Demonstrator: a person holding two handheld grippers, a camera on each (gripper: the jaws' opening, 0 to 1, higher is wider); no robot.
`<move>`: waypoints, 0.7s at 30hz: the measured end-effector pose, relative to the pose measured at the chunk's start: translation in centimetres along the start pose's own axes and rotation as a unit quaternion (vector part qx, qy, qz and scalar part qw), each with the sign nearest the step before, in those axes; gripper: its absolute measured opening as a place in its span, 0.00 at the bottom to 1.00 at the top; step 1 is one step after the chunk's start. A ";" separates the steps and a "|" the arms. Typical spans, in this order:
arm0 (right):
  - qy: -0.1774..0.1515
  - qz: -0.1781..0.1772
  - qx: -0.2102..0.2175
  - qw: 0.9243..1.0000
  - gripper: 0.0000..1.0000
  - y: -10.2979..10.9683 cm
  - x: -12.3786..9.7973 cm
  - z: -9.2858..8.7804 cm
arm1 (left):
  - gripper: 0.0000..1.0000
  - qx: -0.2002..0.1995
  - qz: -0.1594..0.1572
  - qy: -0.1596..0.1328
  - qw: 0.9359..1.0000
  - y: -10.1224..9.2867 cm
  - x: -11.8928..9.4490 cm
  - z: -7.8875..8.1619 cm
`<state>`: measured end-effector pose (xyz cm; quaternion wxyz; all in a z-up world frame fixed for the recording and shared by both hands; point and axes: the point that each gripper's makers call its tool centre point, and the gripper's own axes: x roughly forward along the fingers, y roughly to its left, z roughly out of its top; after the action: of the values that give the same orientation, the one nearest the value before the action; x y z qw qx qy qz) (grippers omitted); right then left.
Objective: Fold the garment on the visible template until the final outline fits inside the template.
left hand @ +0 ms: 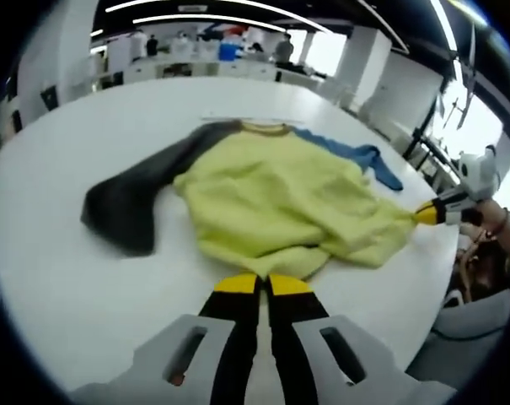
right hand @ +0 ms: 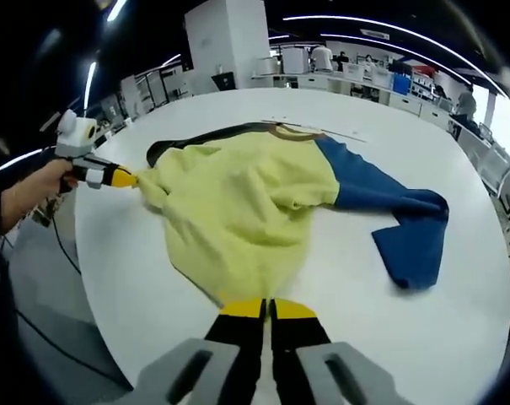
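Observation:
A yellow sweatshirt lies rumpled on the round white table, collar away from me. Its dark grey sleeve spreads out to one side and its blue sleeve to the other. My left gripper is shut on the yellow hem at one corner. My right gripper is shut on the hem at the other corner. A thin pale line on the table runs just beyond the collar.
A person's hand holds each gripper at the table's edge. Past the far rim stand desks with people, and white pillars. Grey floor with a cable lies below the near edge.

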<state>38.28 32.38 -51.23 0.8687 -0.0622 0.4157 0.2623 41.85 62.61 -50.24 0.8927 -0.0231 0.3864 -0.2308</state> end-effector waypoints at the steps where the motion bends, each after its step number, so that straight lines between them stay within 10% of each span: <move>1: 0.000 0.000 0.001 1.000 0.00 0.0 0.0 -0.1 | 0.00 -0.002 0.000 0.002 1.000 -0.2 -0.3 -0.4; 21: 0.013 -0.011 -0.001 1.000 0.00 0.4 -1.7 -3.0 | 0.00 -0.014 -0.014 0.059 0.998 0.0 -3.0 -5.4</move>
<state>35.08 31.03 -51.85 0.8659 -0.0708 0.4258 0.2526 36.26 64.65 -52.01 0.8649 -0.0269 0.4408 -0.2387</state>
